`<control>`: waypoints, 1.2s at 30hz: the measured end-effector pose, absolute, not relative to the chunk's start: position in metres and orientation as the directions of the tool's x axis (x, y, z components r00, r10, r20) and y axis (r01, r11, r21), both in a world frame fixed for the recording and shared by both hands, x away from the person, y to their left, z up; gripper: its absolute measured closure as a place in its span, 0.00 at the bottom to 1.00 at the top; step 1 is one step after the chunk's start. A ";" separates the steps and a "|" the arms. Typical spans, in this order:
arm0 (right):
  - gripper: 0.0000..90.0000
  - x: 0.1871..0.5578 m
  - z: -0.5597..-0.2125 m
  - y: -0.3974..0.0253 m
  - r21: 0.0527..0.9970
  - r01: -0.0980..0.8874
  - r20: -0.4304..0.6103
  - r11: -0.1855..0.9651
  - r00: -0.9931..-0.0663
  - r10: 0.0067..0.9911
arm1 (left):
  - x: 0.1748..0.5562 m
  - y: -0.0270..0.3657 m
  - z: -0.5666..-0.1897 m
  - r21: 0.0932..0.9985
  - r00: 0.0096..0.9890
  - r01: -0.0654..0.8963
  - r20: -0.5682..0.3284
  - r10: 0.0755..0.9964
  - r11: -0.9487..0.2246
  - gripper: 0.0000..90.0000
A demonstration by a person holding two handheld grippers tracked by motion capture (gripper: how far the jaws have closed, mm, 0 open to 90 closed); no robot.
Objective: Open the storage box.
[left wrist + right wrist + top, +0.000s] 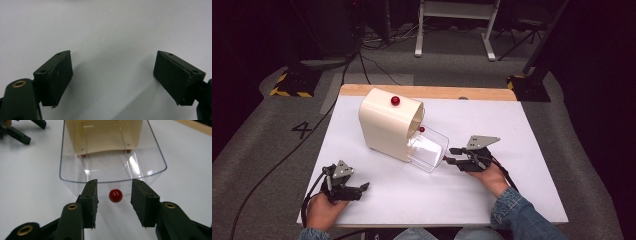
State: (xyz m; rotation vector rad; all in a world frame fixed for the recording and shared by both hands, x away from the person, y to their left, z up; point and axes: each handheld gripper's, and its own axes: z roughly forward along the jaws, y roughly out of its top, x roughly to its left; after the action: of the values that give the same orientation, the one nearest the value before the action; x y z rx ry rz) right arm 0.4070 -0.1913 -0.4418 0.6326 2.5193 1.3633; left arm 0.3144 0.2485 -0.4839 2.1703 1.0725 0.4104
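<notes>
A cream box (384, 125) with a red knob (395, 101) on top lies tilted on the white table (492, 190). A clear plastic cover (428, 150) juts from its open end and carries a small red knob (422, 129). My right gripper (451, 155) sits just right of the cover, open. In the right gripper view its jaws (115, 187) stand either side of the small red knob (115, 195) on the clear cover (112, 167), with gaps on both sides. My left gripper (363, 187) rests open at the front left, nothing between its jaws (112, 67).
A wooden strip (427, 92) edges the table's far side. Beyond it are grey floor, cables and a white stand's legs (454, 30). The left gripper (17, 132) shows far off in the right gripper view.
</notes>
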 end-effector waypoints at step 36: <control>0.64 0.446 -0.380 -0.136 0.883 0.245 0.061 0.401 -0.906 0.419 | 0.312 0.247 -0.484 0.694 0.611 0.567 0.007 0.791 -0.444 0.18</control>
State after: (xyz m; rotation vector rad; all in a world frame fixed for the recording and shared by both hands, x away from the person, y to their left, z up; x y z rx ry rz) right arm 0.4462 -0.1357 -0.3797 0.5945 2.4820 1.5197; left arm 0.3119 0.2473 -0.4841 2.1742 1.0642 0.4376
